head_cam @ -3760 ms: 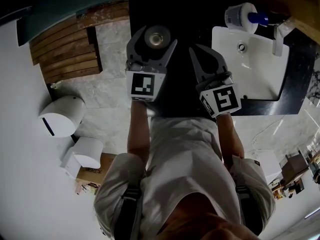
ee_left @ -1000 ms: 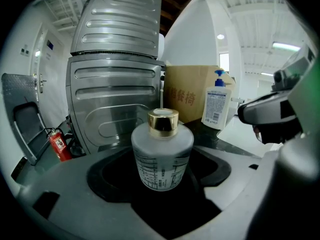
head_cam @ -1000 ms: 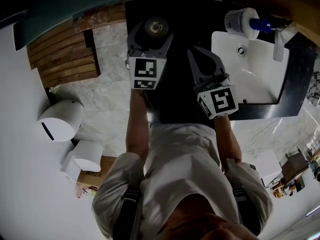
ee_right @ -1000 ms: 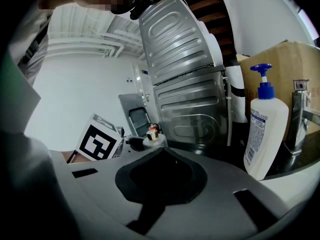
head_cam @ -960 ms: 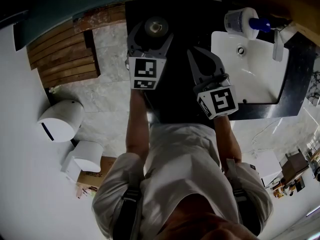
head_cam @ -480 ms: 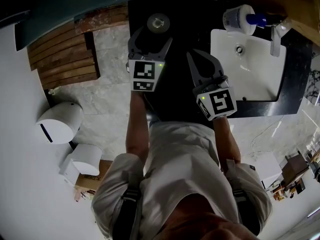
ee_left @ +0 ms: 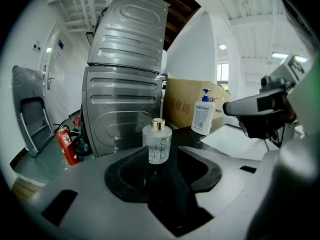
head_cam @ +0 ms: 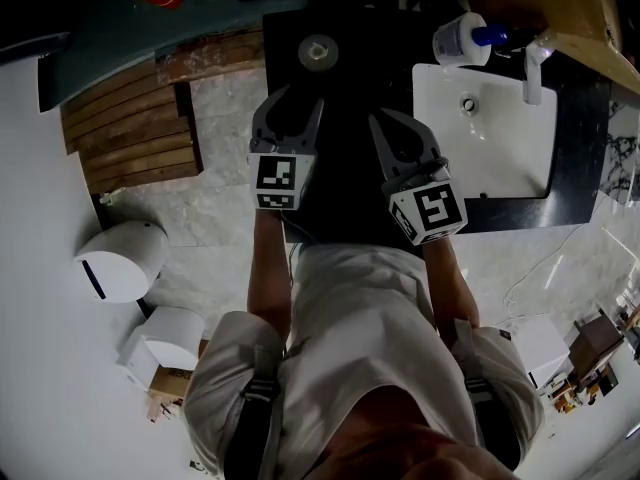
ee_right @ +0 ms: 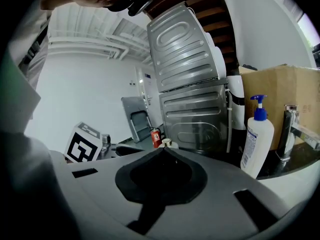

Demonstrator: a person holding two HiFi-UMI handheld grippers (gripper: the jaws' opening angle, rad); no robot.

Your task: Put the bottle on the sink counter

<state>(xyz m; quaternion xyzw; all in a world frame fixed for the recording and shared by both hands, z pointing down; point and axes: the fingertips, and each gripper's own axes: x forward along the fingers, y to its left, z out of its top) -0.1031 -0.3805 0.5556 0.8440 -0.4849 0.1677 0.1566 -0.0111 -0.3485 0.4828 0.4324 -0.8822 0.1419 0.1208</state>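
I am drawing my left gripper back down the frame from the bottle. Earlier it sat between these jaws; now it is standing free on the dark bench, upper centre. The jaws are narrowing partway, empty. My right gripper is keeping its jaws together.

Finding the bottle standing on the counter, well left of the sink; pump dispenser sitting behind the sink, tap standing just right of it.

Bottle — all but cap hidden
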